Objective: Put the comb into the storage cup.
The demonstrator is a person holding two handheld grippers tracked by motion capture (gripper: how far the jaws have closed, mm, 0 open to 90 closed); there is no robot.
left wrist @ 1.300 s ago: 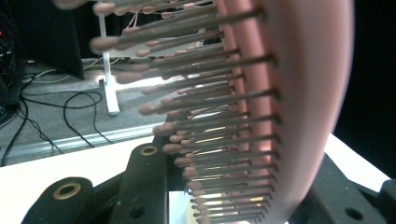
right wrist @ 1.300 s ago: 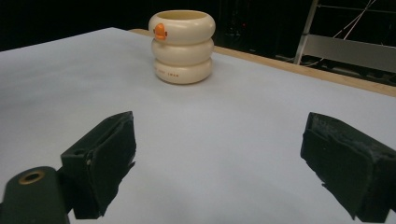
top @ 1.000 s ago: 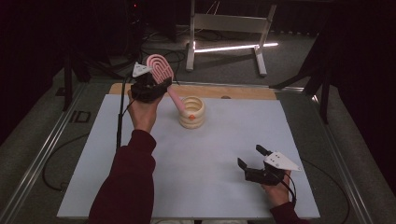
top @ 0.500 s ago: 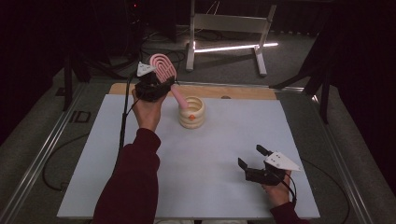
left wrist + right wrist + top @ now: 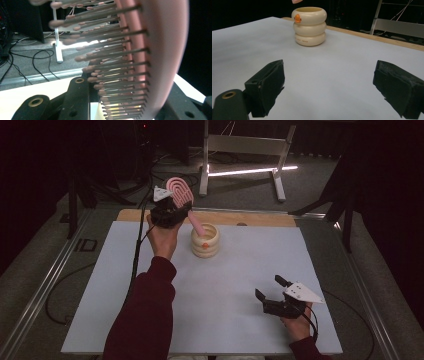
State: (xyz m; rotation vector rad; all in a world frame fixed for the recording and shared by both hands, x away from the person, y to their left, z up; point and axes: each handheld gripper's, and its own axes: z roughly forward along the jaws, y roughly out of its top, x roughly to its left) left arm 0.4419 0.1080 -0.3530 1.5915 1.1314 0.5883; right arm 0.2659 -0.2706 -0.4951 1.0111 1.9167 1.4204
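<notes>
**Holding a pink hairbrush over a cream cup**

Gripping a pink hairbrush (image 5: 181, 195) in the left gripper (image 5: 170, 212), jaws clenched on the brush, head raised above the far edge of the white table (image 5: 100, 285). Seen from the high view: brush head up and tilted away, pink handle (image 5: 196, 224) slanting down to the right toward the mouth of the cream ringed cup (image 5: 205, 241), handle tip at or just over the rim, contact impossible to tell. Left hand (image 5: 162, 240) under the gripper, dark red sleeve (image 5: 145, 315) running back to the near edge.

Seen from the left gripper view: brush head (image 5: 160, 50) close to the lens, rows of bristles (image 5: 112, 60) with rounded tips pointing left, black jaw parts below and to either side, floor cables and a light stand leg blurred behind.

Resting low near the right front corner of the table, the right gripper (image 5: 272, 292), jaws released and wide apart, nothing between them, well apart from the cup. Seen from the right gripper view: both black pads (image 5: 269, 82) spread over bare white tabletop, cup (image 5: 310, 26) upright straight ahead, three stacked rings, small orange mark near the top ring, a pink tip (image 5: 297, 1) just above its rim at the frame's top edge. Wooden strip (image 5: 260, 218) along the table's far side, behind the cup.
</notes>
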